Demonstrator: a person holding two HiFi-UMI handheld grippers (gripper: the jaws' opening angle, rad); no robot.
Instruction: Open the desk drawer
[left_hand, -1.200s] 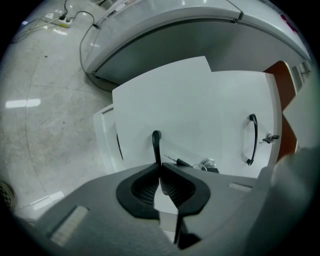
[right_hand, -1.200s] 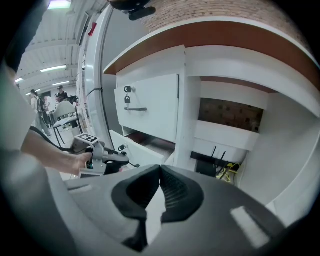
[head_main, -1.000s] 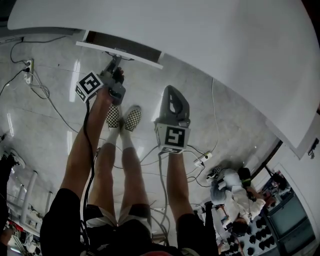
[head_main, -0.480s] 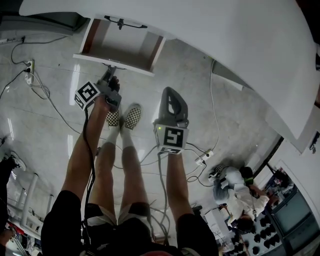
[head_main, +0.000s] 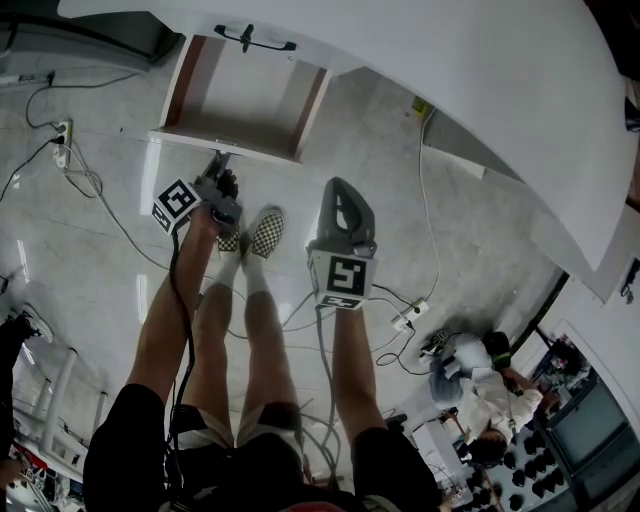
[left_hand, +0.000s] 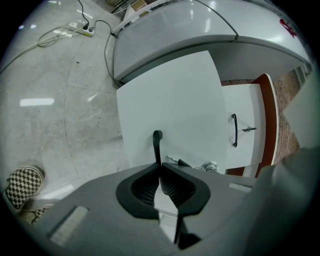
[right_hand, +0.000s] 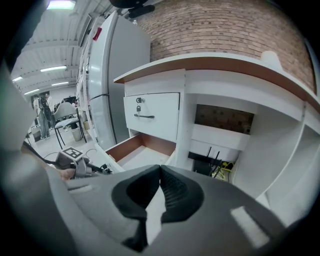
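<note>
Left gripper: the left gripper (left_hand: 160, 169) is gripping with its jaws almost together, pinching the thin black bar handle (left_hand: 157, 142) between its ribbed pads.
Handle: it is sticking up out of the jaws against the flat white drawer front (left_hand: 170, 100).
Right gripper: the right gripper (right_hand: 160, 169) is hanging in the air with its jaws pressed together and nothing between them.
Drawer: the white desk drawer with reddish-brown sides (head_main: 243, 118) is standing pulled out from under the white desk top (head_main: 450, 80), with its front edge at the left gripper's tip.
Head view alone: it is showing both arms from above, the right gripper well apart from the drawer, and the checkered slip-on shoes (head_main: 262, 232) standing on the grey floor (head_main: 90, 250) near the left gripper.
Left gripper view alone: it is showing the pinch on the handle itself, and a key sitting in the shut upper drawer (left_hand: 250, 110) beside that drawer's own handle.
Right gripper view alone: it is showing the desk from the front, the shut upper drawer sitting directly above the open one, and the red brick wall (right_hand: 225, 30) behind.
</note>
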